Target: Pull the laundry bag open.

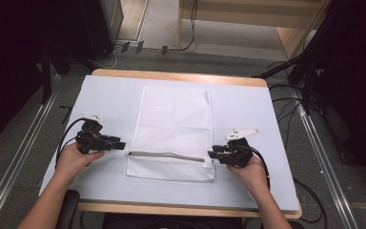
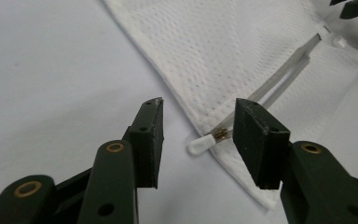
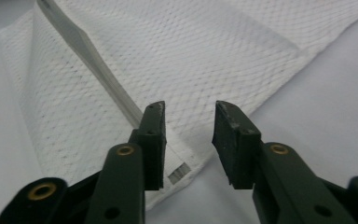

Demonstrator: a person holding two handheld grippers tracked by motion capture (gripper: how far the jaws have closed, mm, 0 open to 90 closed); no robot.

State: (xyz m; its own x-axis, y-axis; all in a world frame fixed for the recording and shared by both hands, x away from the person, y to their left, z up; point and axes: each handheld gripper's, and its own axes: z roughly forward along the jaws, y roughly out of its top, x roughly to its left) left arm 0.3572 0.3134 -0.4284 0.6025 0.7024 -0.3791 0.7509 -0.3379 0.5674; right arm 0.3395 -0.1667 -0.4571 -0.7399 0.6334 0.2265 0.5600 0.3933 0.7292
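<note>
Nearest the person, two forearms come in over the front edge of the counter (image 1: 248,102), each hand holding a gripper level with the zipper (image 1: 169,155) of a white mesh bag (image 1: 174,121), which serves as the landmark here. The left gripper (image 1: 119,144) sits just off the bag's left edge at the zipper's left end, its fingers (image 2: 151,140) standing apart with nothing pressed between them; in the left gripper view the white zipper pull (image 2: 203,143) lies on the counter in the gap between them, close to the right-hand finger, where the zipper meets the bag's hemmed edge. The right gripper (image 1: 210,154) sits just off the bag's right edge at the zipper's right end, its fingers (image 3: 235,140) also parted and holding nothing; in the right gripper view they hover over the bag's near corner, where a small label (image 3: 179,172) is sewn in beside the zipper's end. The bag lies flat on the pale sheet covering the counter, its zipper running across its near end. Beyond the bag the counter's wooden far edge shows, then grey floor with cables (image 1: 190,28) and a wooden unit (image 1: 252,19).
</note>
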